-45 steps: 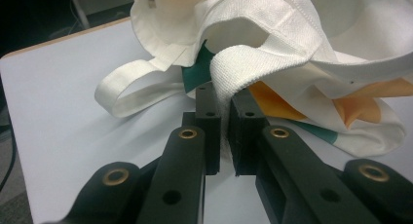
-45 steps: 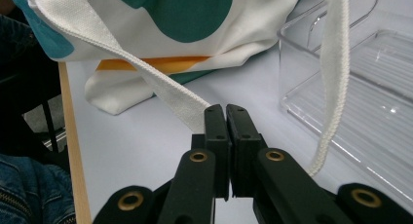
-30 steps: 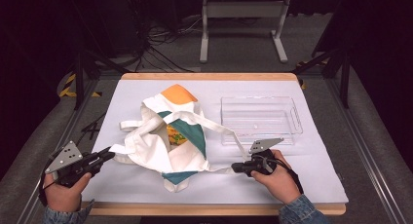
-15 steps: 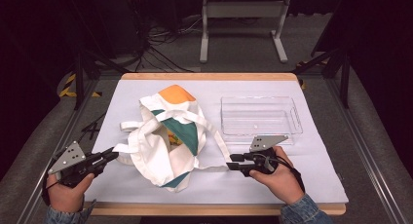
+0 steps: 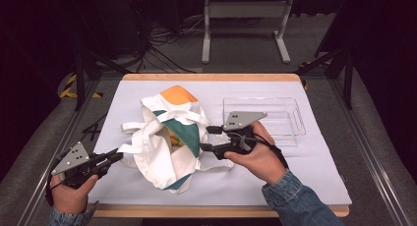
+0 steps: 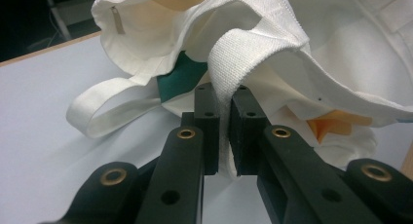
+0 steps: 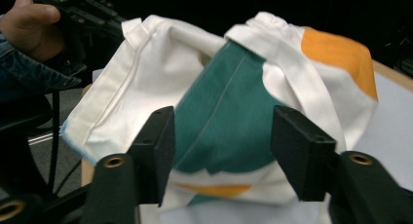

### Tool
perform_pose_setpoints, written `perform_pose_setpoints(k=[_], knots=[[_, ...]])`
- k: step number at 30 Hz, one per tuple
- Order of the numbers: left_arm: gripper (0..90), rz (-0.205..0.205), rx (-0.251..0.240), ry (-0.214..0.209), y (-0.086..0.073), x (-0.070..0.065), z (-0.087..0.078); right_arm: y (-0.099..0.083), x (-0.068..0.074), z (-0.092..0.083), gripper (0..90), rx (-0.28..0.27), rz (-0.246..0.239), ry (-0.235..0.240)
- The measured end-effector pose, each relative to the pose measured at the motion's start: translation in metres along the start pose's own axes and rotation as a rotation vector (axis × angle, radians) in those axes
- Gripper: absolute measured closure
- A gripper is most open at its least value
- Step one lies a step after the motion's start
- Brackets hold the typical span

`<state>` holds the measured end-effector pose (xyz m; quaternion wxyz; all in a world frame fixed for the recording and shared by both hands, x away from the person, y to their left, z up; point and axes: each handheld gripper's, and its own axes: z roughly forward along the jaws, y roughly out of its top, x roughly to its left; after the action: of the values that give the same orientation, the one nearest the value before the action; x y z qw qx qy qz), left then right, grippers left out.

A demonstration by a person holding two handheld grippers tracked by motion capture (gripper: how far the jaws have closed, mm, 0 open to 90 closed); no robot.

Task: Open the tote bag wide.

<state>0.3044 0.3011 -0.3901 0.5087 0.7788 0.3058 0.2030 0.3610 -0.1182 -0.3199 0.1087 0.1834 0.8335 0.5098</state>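
A white tote bag (image 5: 167, 142) with orange and teal patches lies bunched in the middle of the white-covered table (image 5: 314, 172). My left gripper (image 5: 117, 156) is at the bag's near-left side. In the left gripper view it (image 6: 223, 131) is shut on the bag's white webbing strap (image 6: 234, 63). My right gripper (image 5: 207, 139) hovers at the bag's right side. Its jaws have just been opening. In the right gripper view they (image 7: 221, 146) stand apart and press on nothing, with the bag's teal panel (image 7: 229, 112) showing just beyond them.
A clear plastic tray (image 5: 280, 119) sits on the table behind my right hand. A metal stand (image 5: 246, 19) and cables are on the floor beyond the far edge. The other hand with its gripper (image 7: 73, 9) shows top left in the right gripper view.
My right gripper opened, let go of the bag and rose from the table's front toward the bag's right side. The bag went from spread out to bunched. The left gripper stayed put.
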Motion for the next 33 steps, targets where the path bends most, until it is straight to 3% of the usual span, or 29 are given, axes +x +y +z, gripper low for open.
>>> perform_pose_setpoints(k=[7,18,29,33], knots=[[83.9,0.005,0.007,-0.011,0.0,-0.002,0.003,0.02,0.007,0.035,32.4,0.01,-0.017,0.012],[84.0,0.006,0.008,-0.018,-0.001,-0.001,0.004,0.028,0.013,0.076,30.8,0.068,-0.06,-0.015],[83.9,0.01,0.009,-0.031,-0.002,-0.002,0.005,0.027,0.011,0.095,31.8,0.108,-0.078,-0.03],[83.9,0.009,0.009,-0.032,-0.002,-0.002,0.004,0.028,0.008,0.096,43.6,0.144,-0.12,-0.057]])
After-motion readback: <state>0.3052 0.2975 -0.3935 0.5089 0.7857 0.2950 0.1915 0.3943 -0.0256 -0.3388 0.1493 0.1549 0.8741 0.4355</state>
